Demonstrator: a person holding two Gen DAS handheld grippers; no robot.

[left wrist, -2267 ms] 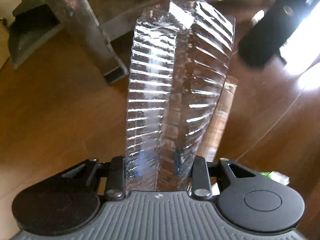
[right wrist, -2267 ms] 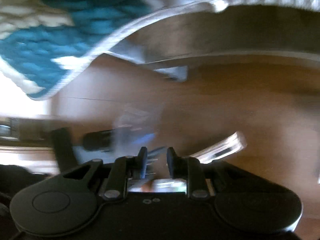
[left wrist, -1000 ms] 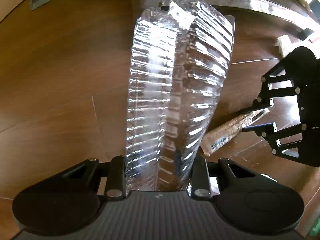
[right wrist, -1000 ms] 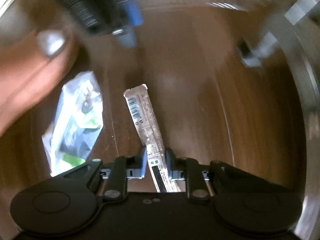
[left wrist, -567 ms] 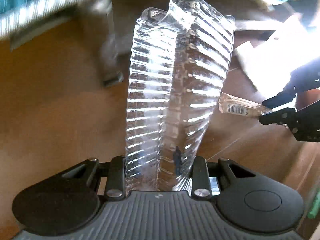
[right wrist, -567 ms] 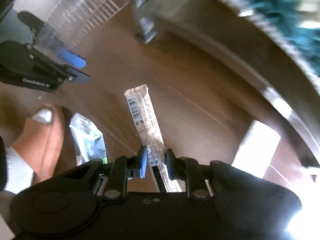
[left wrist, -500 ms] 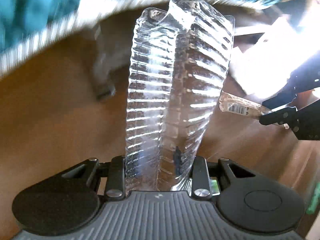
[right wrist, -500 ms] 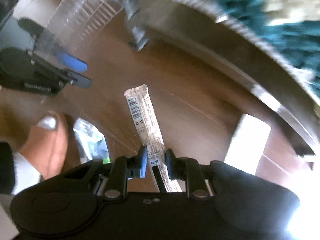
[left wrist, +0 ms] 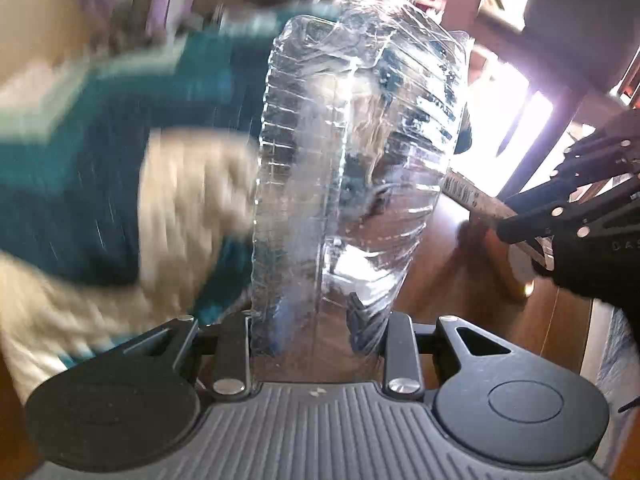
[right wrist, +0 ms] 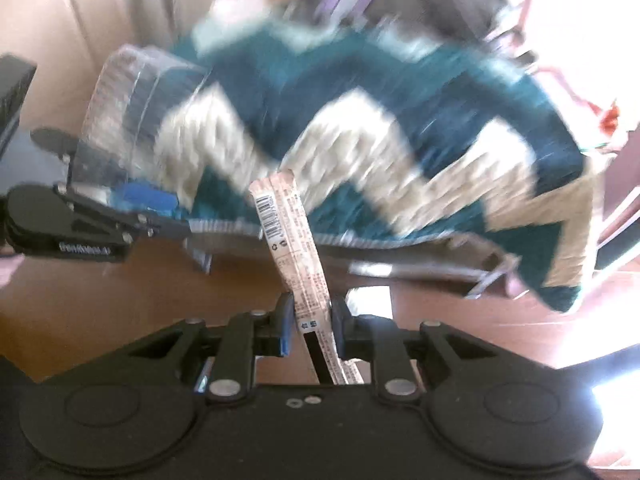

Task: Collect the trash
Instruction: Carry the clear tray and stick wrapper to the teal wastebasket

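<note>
A crushed clear ribbed plastic container (left wrist: pixel 352 168) stands up between the fingers of my left gripper (left wrist: pixel 318 344), which is shut on its lower end. My right gripper (right wrist: pixel 310 324) is shut on a long narrow beige snack wrapper (right wrist: pixel 288 232) with a barcode near its top. In the left wrist view the right gripper (left wrist: pixel 508 228) comes in from the right edge with the wrapper (left wrist: pixel 468 196) in it. In the right wrist view the left gripper (right wrist: pixel 132 216) sits at the left with the clear container (right wrist: pixel 124 112). Both are held up in the air, above the brown wooden floor (right wrist: pixel 100 304).
A teal and cream knitted blanket (right wrist: pixel 360 128) lies over a metal-framed seat (right wrist: pixel 420 264) ahead of both grippers. Dark wooden furniture legs (left wrist: pixel 532 152) and bright window light are at the right. Everything behind is blurred.
Both grippers have risen from near the floor to the height of the blanket, each keeping its piece of trash. The green packet and the shoe have dropped out of the right wrist view.
</note>
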